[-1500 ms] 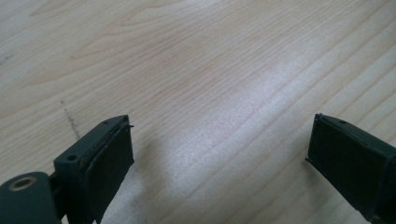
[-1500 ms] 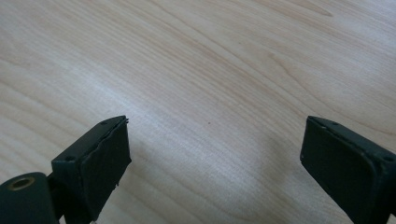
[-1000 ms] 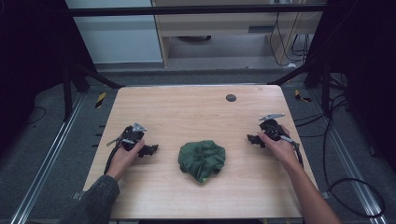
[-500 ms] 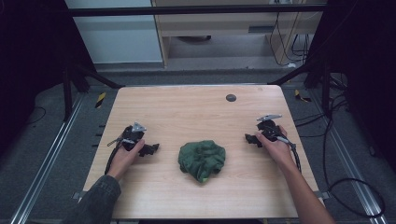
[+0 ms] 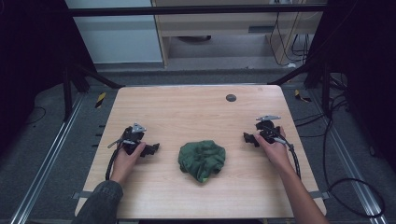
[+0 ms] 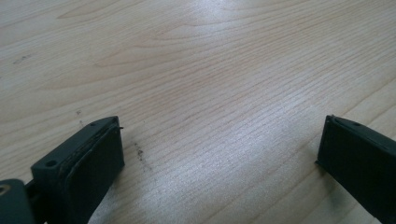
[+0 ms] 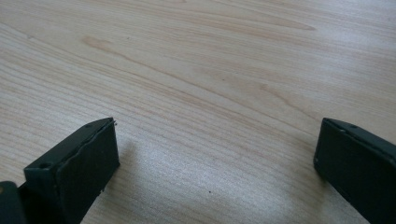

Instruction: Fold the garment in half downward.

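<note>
A crumpled dark green cloth lies on the wooden table, near the front middle. My left gripper rests on the table to the cloth's left, pointing at it with a gap between them. Its jaws stand wide apart over bare wood. My right gripper sits to the cloth's right, also aimed at it and clear of it. Its jaws have just been opening and are spread wide, with nothing between them but bare tabletop.
A small dark round disc sits in the table top near the far edge. Black frame bars slant down at both far corners. Cables trail on the floor to the right.
My right gripper has edged slightly left toward the cloth. The left hand and the cloth have stayed where they were.
</note>
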The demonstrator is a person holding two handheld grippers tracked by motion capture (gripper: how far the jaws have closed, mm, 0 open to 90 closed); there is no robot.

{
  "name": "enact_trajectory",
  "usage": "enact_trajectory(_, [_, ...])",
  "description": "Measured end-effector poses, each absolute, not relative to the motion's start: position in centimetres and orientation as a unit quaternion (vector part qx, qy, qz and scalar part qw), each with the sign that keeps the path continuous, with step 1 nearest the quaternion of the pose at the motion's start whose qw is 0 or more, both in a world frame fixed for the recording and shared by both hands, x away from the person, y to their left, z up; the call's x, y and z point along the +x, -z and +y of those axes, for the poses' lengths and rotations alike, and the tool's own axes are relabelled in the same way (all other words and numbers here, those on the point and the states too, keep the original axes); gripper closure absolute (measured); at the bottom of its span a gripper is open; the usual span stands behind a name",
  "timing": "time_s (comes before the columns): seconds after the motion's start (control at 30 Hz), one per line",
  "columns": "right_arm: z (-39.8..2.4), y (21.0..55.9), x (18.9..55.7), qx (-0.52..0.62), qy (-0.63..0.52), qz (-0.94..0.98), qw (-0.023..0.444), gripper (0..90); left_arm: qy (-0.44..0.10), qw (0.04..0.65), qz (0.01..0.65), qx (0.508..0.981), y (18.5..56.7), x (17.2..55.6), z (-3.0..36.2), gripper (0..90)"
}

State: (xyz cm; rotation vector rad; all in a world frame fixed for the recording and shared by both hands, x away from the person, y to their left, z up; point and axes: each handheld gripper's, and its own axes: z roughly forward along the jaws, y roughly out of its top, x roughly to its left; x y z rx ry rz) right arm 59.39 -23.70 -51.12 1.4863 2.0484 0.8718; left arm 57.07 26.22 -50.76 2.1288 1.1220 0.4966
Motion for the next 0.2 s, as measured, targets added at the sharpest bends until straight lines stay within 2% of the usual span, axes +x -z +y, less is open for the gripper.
enact_trajectory(0.2, [-23.45, 51.11, 59.05, 0.559, -0.313, 0.731, 0.236, 0.1, -0.193, 0.334, 0.439, 0.812, 50.77, 56.95, 26.12, 0.0])
